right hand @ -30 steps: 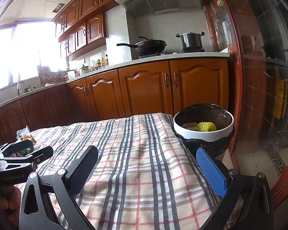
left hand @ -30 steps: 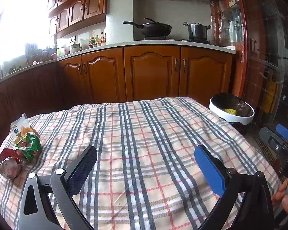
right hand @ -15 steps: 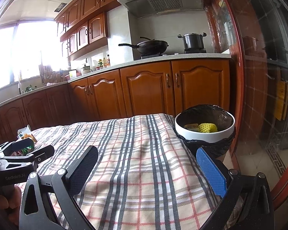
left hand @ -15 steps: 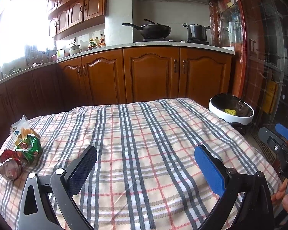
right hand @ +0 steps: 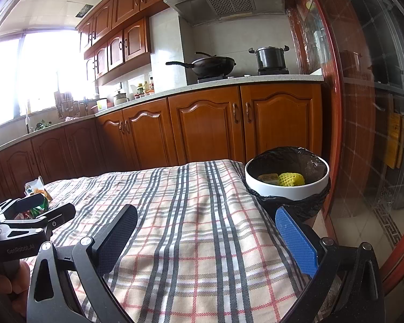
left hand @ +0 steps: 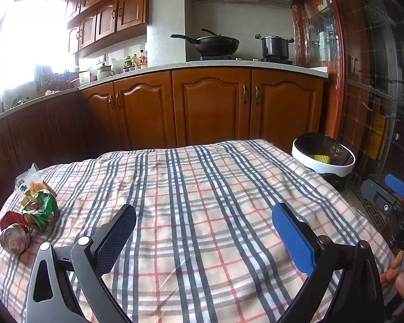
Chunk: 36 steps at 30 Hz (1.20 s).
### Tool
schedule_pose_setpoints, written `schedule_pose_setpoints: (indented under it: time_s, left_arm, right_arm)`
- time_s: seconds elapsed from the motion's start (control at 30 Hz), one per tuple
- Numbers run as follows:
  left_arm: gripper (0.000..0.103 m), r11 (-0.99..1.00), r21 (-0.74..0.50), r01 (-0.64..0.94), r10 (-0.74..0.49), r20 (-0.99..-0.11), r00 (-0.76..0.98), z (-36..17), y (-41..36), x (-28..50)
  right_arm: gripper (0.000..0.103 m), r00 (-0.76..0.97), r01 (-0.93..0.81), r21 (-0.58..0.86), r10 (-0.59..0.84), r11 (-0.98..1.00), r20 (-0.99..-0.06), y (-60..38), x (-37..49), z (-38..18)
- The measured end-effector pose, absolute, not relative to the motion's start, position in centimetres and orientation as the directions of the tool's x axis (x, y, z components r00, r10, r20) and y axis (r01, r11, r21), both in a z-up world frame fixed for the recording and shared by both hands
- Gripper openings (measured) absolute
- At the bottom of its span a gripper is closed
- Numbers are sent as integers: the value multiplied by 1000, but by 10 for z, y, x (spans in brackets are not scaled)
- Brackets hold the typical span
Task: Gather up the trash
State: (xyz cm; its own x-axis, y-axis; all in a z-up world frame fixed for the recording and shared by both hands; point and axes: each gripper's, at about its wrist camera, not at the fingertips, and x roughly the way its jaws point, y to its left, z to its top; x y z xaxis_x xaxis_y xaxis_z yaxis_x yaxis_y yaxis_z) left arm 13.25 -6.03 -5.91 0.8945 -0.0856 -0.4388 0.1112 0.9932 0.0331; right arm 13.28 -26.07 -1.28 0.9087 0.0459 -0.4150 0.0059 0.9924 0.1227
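Nearest, the left claw (left hand: 203,238) hangs low over the near edge of the tabletop (left hand: 202,188), jaws spread wide with nothing between them, only the plaid cloth (left hand: 191,263) below. The right claw (right hand: 206,238) sits the same way toward the tabletop's right side, also wide apart and empty.

Along the left edge lies the trash: a crushed red can (left hand: 13,235) nearest, a crumpled green wrapper (left hand: 40,208) touching it just behind, and a pale torn packet (left hand: 27,181) at the back of the heap.

Off the far right corner stands the white-rimmed bin (right hand: 286,188) lined with a black bag (right hand: 296,207); a yellow foam net (right hand: 291,179) and a flat label lie inside.

Beyond, wooden cabinets (left hand: 210,107) carry a wok (left hand: 215,44) and a steel pot (left hand: 274,47).
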Motion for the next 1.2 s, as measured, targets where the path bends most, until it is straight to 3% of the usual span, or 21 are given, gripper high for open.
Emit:
schedule_pose_setpoints:
  time_s: [1.2]
  left_arm:
    - [101,991,37,131,-101,-439,893,-59,-60,137]
  right_arm:
    - [103,911,5,125,47,992,-410,-260,132,-11]
